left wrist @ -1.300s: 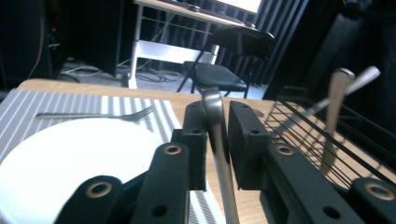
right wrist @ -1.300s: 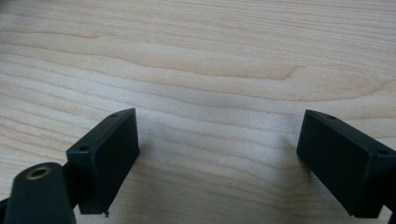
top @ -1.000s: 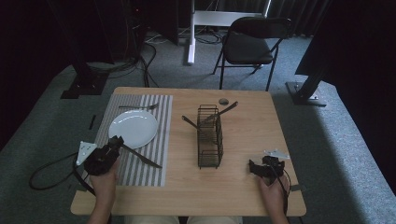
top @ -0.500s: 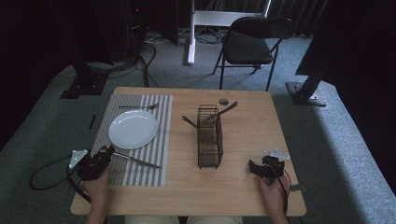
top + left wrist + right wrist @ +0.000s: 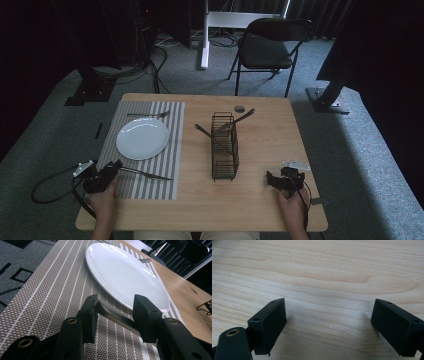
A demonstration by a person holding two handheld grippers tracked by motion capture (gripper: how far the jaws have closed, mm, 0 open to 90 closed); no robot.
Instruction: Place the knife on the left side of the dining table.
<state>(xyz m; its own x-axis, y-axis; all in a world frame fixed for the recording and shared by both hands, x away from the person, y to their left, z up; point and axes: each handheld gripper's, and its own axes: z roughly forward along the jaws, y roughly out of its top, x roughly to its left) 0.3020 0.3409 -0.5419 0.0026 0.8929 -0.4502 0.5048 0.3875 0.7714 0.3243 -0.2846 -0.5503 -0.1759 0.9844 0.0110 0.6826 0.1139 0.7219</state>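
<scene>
A dark-handled knife (image 5: 145, 173) lies on the striped placemat (image 5: 165, 165), in front of the white plate (image 5: 142, 138). My left gripper (image 5: 112, 168) sits low at the mat's front left corner. In the left gripper view its jaws (image 5: 115, 305) have just been opening. The knife's handle (image 5: 112, 315) lies between them on the mat, close by the left pad, and the pads do not squeeze it. My right gripper (image 5: 272, 180) rests near the table's front right. Its jaws (image 5: 328, 315) stand open over bare wood with nothing between them.
A fork (image 5: 147, 115) lies on the mat behind the plate. A black wire rack (image 5: 224, 145) stands mid-table with utensils sticking out of it, and a small dark disc (image 5: 239, 108) lies behind it. A folding chair (image 5: 267, 47) stands beyond the table.
My left gripper has sunk and drawn back toward the mat's front left corner, and the knife stays lying on the mat. The right gripper has not moved.
</scene>
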